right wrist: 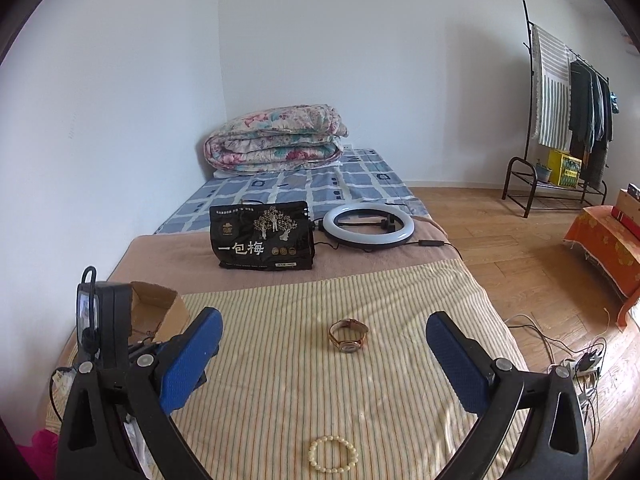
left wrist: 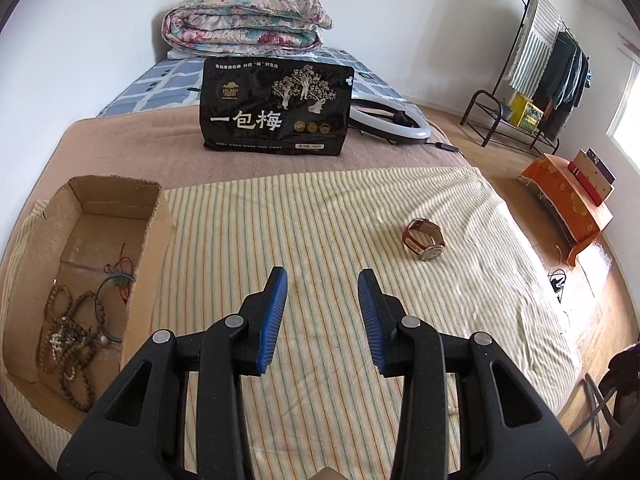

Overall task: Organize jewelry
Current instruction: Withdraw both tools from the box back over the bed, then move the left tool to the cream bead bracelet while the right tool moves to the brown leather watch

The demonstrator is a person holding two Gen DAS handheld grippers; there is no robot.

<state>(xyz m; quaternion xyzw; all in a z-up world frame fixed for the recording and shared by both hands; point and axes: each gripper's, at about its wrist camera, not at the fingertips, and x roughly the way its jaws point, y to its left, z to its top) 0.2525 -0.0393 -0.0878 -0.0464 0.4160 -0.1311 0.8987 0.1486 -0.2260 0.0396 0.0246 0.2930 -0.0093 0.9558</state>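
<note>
A: Where does the jewelry stand?

B: Split. The cardboard box [left wrist: 86,276] at the left edge of the bed already holds a heap of wooden bead strands [left wrist: 68,344] and a thin bangle with red cord [left wrist: 118,280]. Two pieces lie loose on the striped sheet [left wrist: 320,216]: a watch [right wrist: 349,335] with a brown strap out in the middle, and a pale bead bracelet [right wrist: 333,457] nearer the person, low between the arms of the right tool.

A: And the tongs?

B: The left tongs [left wrist: 322,280] are parted with nothing between the blue pads, over bare sheet just right of the box. The right tongs [right wrist: 324,330] are spread wide, also empty, facing the watch, which sits apart from both pads.

A: So which step is this?

B: I'd judge it a pause between items: some pieces are boxed, neither tool is carrying anything, and the next piece is being chosen.

A: What does the next move ask for?

B: Probably the right tongs go down on the watch or the bracelet. The watch rests on its side as an open loop, so pinching across strap and case seems safest. The bracelet lies flat on soft cloth; one pad would have to get under or inside the ring without snagging the sheet. Then it's carried left to the box.
</note>
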